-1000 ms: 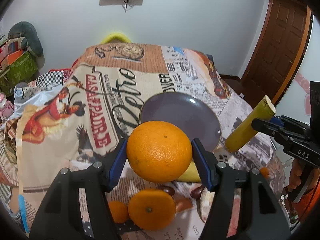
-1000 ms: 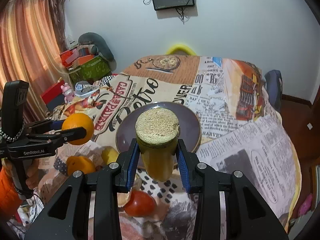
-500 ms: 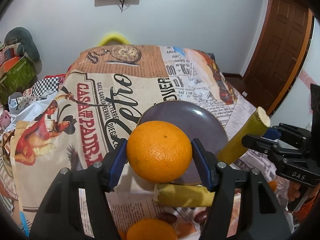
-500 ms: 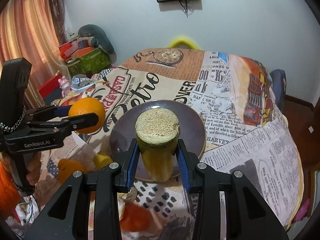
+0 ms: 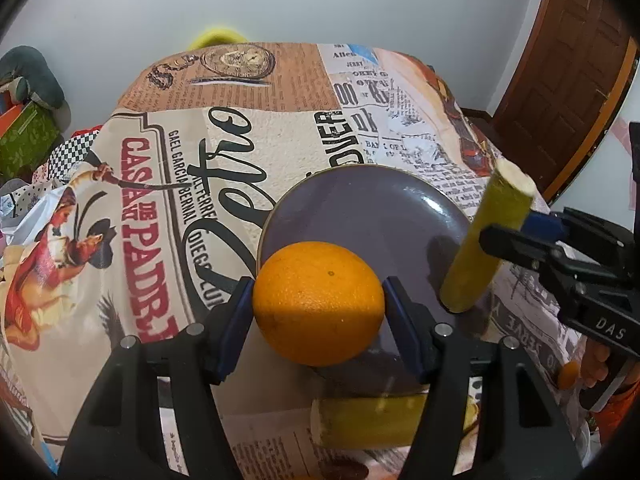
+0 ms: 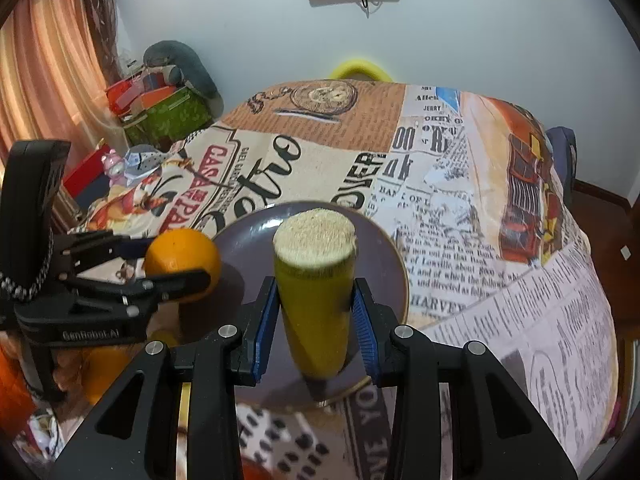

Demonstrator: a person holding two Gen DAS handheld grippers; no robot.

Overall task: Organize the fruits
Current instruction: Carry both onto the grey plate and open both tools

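While the printed tablecloth [image 5: 168, 168], all newspaper columns, a red retro poster and big black script, spreads out ahead of and to both sides of the two tools, the dull purple plate [image 5: 372, 208] lies on it straight ahead of both of them. The plate is round and shallow, with a thin pale rim and a soft glare on its far right side.

The left gripper [image 5: 319, 307] is clamped on an orange [image 5: 319, 302], its blue pads pressing the fruit's left and right flanks at a middling spread. That orange is round, bright and finely pitted, with a small dark dot near its top, and it hangs over the plate's near left edge; whether it touches the plate cannot be told.

The right gripper [image 6: 315, 322] is closed narrowly on a sugarcane piece [image 6: 314, 284], a yellow-green cylinder with a pale, fibrous cut face turned toward the camera. It stands tilted over the plate's near right part, its low end close to or on the surface.

Just under the left tool, near the plate's near rim, a second sugarcane piece [image 5: 368, 424] lies crosswise on the cloth, blurred.
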